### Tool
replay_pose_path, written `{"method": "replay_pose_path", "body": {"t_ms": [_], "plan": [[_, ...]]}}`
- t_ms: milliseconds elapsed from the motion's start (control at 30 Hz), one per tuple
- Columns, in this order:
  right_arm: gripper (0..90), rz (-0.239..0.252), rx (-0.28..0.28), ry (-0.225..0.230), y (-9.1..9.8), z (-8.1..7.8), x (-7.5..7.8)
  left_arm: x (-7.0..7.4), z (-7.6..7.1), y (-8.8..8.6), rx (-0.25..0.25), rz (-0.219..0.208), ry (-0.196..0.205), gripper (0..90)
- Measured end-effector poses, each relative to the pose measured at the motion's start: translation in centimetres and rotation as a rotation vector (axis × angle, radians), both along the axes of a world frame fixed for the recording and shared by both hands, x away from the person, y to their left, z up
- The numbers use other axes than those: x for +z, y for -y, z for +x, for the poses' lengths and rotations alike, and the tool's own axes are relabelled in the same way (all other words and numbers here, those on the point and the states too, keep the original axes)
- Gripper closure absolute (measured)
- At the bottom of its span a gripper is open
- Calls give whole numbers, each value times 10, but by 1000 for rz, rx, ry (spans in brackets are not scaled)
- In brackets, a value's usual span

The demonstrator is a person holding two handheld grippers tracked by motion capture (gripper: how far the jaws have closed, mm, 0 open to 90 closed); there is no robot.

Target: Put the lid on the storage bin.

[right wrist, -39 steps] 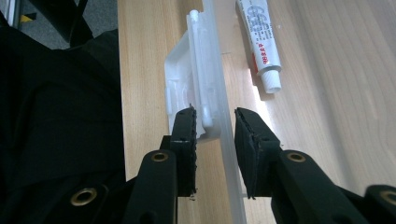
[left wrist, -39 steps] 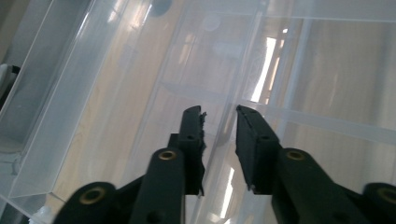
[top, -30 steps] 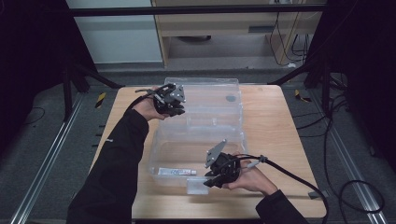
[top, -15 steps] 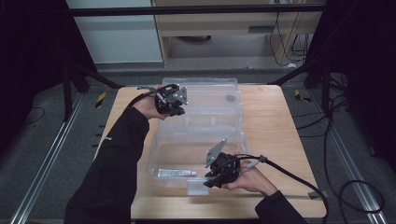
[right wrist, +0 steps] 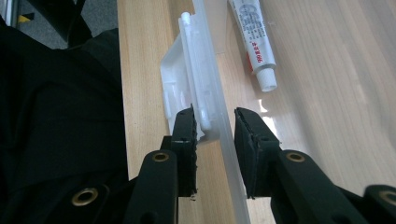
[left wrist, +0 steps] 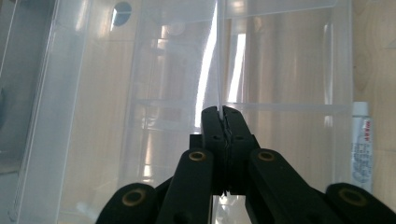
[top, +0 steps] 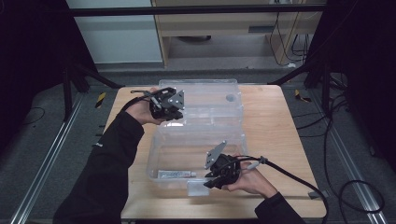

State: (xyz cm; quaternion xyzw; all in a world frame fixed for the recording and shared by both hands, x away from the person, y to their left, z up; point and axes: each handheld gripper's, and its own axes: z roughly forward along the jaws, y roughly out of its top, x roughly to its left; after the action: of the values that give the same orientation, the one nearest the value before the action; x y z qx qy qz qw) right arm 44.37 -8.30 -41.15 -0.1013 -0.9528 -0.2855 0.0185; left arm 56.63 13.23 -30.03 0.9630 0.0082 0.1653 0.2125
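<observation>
Clear box [top: 196, 149] sat mid-worktop [top: 275, 135]. We saw left gripper [left wrist: 223, 114] pinching its lid edge at 11 o'clock; right gripper [right wrist: 214, 123] spread astride the near latch [right wrist: 184, 74]. Best steady both before lifting.

A lab: framed table [top: 275, 121] (black curtains, loose cables [top: 355, 186]).

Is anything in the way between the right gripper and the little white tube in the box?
Yes. The clear box's near wall stands between them: the right gripper has its open jaws astride that wall and its white latch, while the tube lies inside on the box floor, beyond the wall.
</observation>
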Motion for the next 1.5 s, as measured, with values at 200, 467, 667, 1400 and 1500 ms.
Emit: {"method": "replay_pose_path", "body": {"t_ms": [200, 467, 667, 1400, 1500], "plan": [[698, -2, -2, -1, 0, 0, 0, 5, -16, -1, -53, 9, 56, 894], [698, -3, -1, 3, 0, -1, 0, 7, -40, -3, -66, 0, 70, 894], [698, -3, -10, 9, 0, -2, 0, 5, -54, -5, -63, -6, 75, 894], [695, 7, -7, 35, 1, -5, 0, -2, -87, -7, -76, 20, 80, 893], [693, 8, -14, 46, 2, -7, 0, -4, -91, -8, -79, 22, 76, 892]]}}
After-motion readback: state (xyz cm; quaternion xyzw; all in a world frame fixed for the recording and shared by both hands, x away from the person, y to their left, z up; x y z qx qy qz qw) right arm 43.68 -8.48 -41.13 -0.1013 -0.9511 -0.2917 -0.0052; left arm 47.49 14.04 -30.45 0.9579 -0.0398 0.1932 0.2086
